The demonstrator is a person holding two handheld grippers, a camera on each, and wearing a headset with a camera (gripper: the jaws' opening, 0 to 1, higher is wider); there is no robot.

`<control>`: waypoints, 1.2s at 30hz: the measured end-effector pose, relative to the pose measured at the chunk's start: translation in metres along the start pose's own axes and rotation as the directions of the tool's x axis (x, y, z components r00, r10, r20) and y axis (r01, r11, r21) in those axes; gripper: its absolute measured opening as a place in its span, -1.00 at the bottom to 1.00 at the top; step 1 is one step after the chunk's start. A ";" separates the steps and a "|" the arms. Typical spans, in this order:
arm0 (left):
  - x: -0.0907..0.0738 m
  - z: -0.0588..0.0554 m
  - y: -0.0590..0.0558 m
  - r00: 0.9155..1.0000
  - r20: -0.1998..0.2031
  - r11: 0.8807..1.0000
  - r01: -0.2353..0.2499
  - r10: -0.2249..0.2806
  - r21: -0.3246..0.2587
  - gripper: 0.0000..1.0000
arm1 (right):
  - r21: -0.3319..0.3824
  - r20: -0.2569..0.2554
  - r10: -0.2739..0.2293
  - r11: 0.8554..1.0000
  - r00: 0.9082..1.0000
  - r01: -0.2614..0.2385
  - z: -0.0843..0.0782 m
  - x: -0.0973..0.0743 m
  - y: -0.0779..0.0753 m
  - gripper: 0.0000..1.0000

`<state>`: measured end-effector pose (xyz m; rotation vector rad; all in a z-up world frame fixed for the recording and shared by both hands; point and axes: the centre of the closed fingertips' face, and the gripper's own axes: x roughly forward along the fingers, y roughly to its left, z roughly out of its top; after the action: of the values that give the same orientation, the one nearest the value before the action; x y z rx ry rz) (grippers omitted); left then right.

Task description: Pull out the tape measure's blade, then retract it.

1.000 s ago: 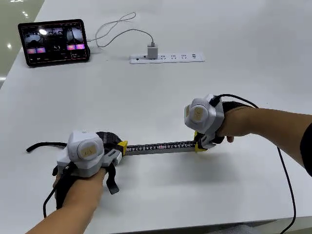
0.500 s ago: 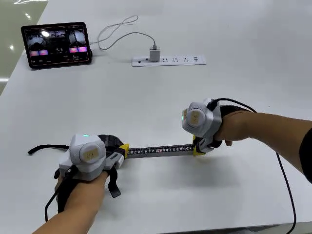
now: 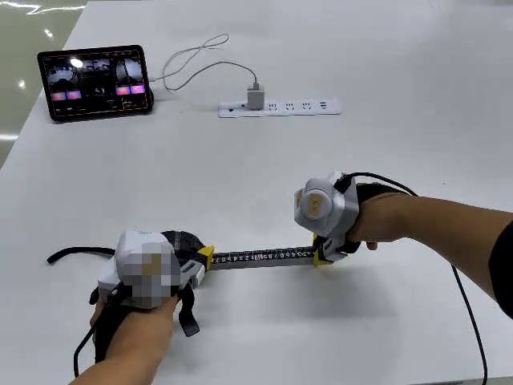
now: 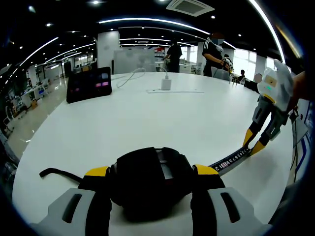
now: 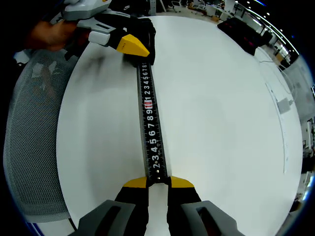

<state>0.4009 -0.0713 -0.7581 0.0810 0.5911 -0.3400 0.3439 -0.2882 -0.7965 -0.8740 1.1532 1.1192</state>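
A black tape measure case [image 4: 150,177] sits on the white table, and my left gripper [image 4: 151,173] is shut on it. The same case [image 3: 186,243] appears low on the left in the head view, under the left gripper [image 3: 196,258]. A dark numbered blade [image 3: 260,257] runs flat along the table from the case to my right gripper [image 3: 322,257]. My right gripper [image 5: 158,182] is shut on the blade's free end, and the blade [image 5: 150,128] stretches away to the case [image 5: 138,37].
A tablet [image 3: 94,82] stands at the far left. A white power strip [image 3: 280,107] with a charger and cable lies at the far middle. A black strap [image 3: 72,255] trails left of the case. People stand in the distance beyond the table [image 3: 240,168].
My right gripper has moved left toward the case with the blade end, so the exposed blade is shorter. The left gripper and case have stayed put.
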 end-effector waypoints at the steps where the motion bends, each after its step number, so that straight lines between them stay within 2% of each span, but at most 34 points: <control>1: 0.000 0.000 0.000 1.000 0.001 1.000 0.000 0.000 0.000 0.22 | 0.000 0.000 0.000 1.000 1.000 0.000 0.001 0.000 0.000 -0.82; 12: 0.001 0.000 0.000 1.000 -0.004 1.000 0.001 -0.001 -0.002 0.22 | 0.006 0.012 0.001 1.000 1.000 -0.001 0.009 0.002 0.001 -0.82; 22: 0.000 0.000 -0.001 1.000 -0.005 1.000 0.003 -0.003 -0.001 0.22 | -0.005 -0.008 0.008 1.000 1.000 -0.008 0.017 0.004 0.002 -0.82; 36: 0.000 0.000 0.000 1.000 -0.002 1.000 0.003 -0.003 -0.001 0.22 | -0.009 -0.002 0.009 1.000 1.000 -0.009 0.026 0.006 0.003 -0.81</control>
<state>0.4012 -0.0716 -0.7581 0.0792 0.5934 -0.3427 0.3477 -0.2619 -0.7970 -0.8781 1.1554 1.1318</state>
